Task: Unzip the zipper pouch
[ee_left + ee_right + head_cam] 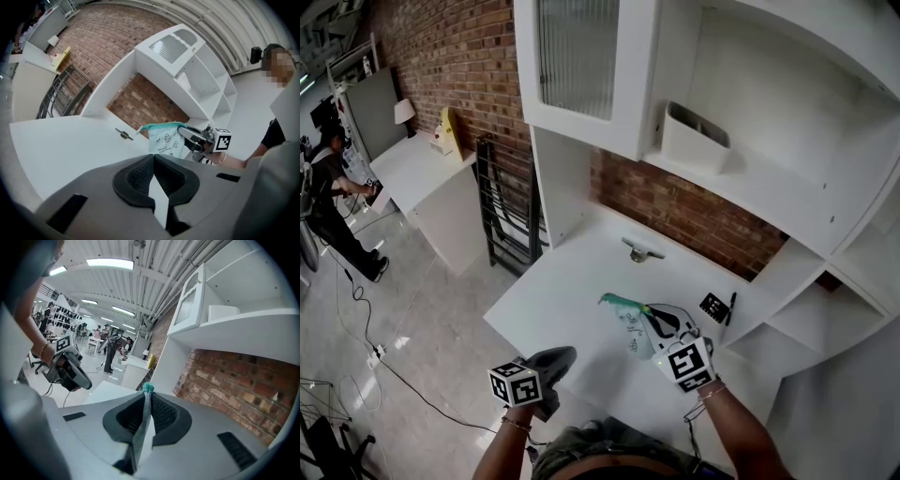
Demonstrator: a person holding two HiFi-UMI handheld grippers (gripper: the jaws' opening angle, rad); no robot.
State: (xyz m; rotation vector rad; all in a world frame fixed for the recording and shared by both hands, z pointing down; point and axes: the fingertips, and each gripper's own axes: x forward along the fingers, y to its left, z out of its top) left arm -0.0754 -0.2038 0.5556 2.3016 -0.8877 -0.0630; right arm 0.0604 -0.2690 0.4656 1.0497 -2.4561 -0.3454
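- While the zipper pouch (630, 330) hangs just above the white desk (553, 300) in the head view, its teal zipper edge (619, 302) looks closed along the stretch that shows, so I judge the unzipping not yet begun.
- Head view, grippers: the right gripper (654, 323) grasps the pouch's near end. The left gripper (562, 354) sits low by the desk's front edge, apart from the pouch.
- Head view, surroundings: a small metal piece (642, 251) lies farther back on the desk, and a black tag (712, 307) and a pen (730, 307) lie at the right. A brick wall (694, 216) stands behind, with white shelves and a white bin (694, 139) above. At the left are a pale tiled floor with cables, another white table and a person (323, 187).
- Left gripper view: the 2 jaws of the left gripper (153, 159) are pressed together with nothing between them. Ahead, the pouch (164, 140) stands upright, teal edge on top, pinched at its right end by the right gripper (186, 133). I cannot make out the zipper pull.
- Right gripper view: the right gripper (146, 399) is clenched on the pouch's thin edge, and a teal end (148, 389) pokes past the tips. The left gripper (77, 378) hovers at the left, and beyond it is a large lit hall with people.
- What is left, as I judge it: all of the task, since the left gripper must find the pull and draw it along.
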